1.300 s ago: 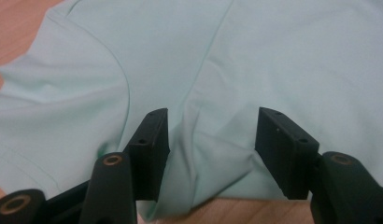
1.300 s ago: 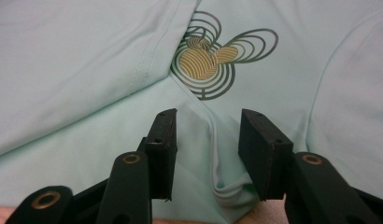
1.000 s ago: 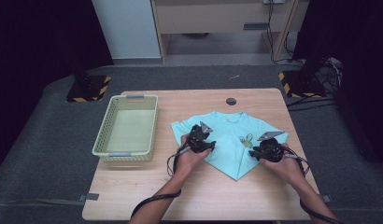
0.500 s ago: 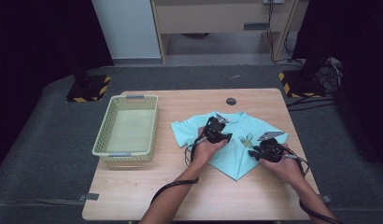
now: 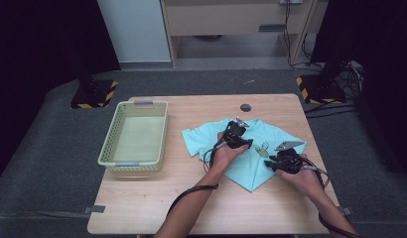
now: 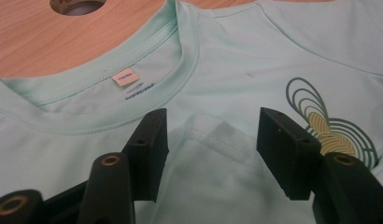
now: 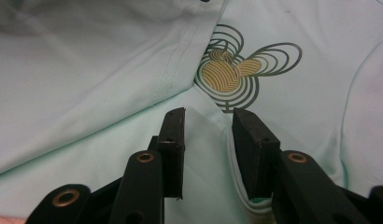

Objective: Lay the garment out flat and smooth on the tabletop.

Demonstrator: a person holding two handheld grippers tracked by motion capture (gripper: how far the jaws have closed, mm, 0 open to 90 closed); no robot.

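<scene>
A mint-green T-shirt [image 5: 197, 139] lies partly folded on the wooden table [image 5: 191, 208], with a gold and grey print [image 5: 263, 148] on its chest. My left gripper [image 5: 238, 135] hovers over the shirt just below the collar and its label [image 6: 125, 77]. Its jaws [image 6: 210, 140] have just been opening; a folded corner of cloth lies between them, and the pads do not press it. My right gripper [image 5: 277, 162] rests on the shirt's right side below the print [image 7: 227, 74]. Its jaws [image 7: 208, 135] stand narrowly apart with a hemmed edge of the shirt running between them.
A pale green plastic basket [image 5: 134, 161] stands at the table's left side with nothing in it. A round cable hole [image 5: 245, 107] sits in the tabletop beyond the collar. Bare wood stretches in front of the shirt toward the near edge.
My left gripper has travelled right and a little farther away across the shirt, from its left part to below the collar. The right gripper has stayed put.
</scene>
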